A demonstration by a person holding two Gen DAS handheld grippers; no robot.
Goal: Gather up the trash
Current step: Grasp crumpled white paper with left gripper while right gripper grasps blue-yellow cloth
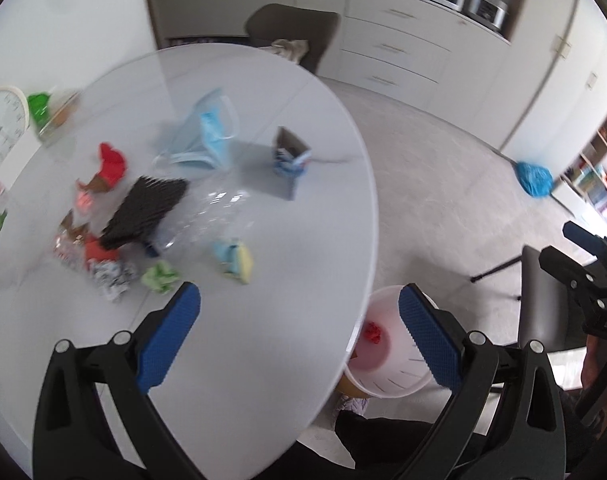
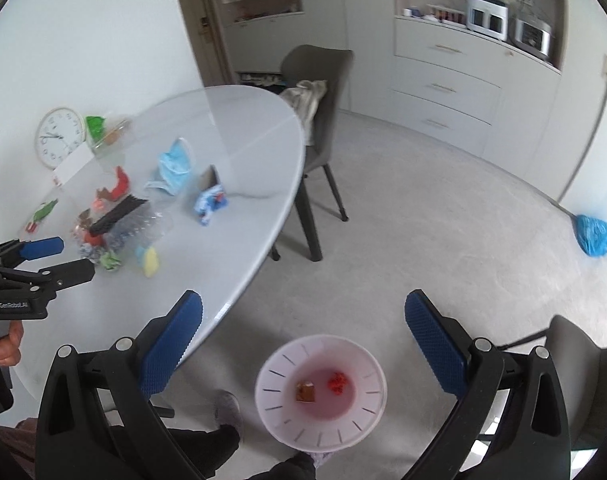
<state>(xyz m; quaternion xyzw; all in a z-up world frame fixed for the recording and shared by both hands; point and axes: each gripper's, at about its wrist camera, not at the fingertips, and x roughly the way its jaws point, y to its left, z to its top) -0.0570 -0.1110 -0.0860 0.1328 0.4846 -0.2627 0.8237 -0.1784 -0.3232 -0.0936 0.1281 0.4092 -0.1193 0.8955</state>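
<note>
Left wrist, left tongs (image 1: 299, 308) wide apart, empty, right tongs (image 2: 303, 316) likewise

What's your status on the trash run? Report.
Left gripper and right gripper: jaws open, empty. Bin on floor by table, two scraps in. Litter pile on table. Path clear.

The right tongs (image 2: 303, 316) are held wide apart above a pink bin (image 2: 281, 354) on the floor. Two scraps lie inside it. Litter is scattered on the worktop (image 2: 243, 184).
</note>
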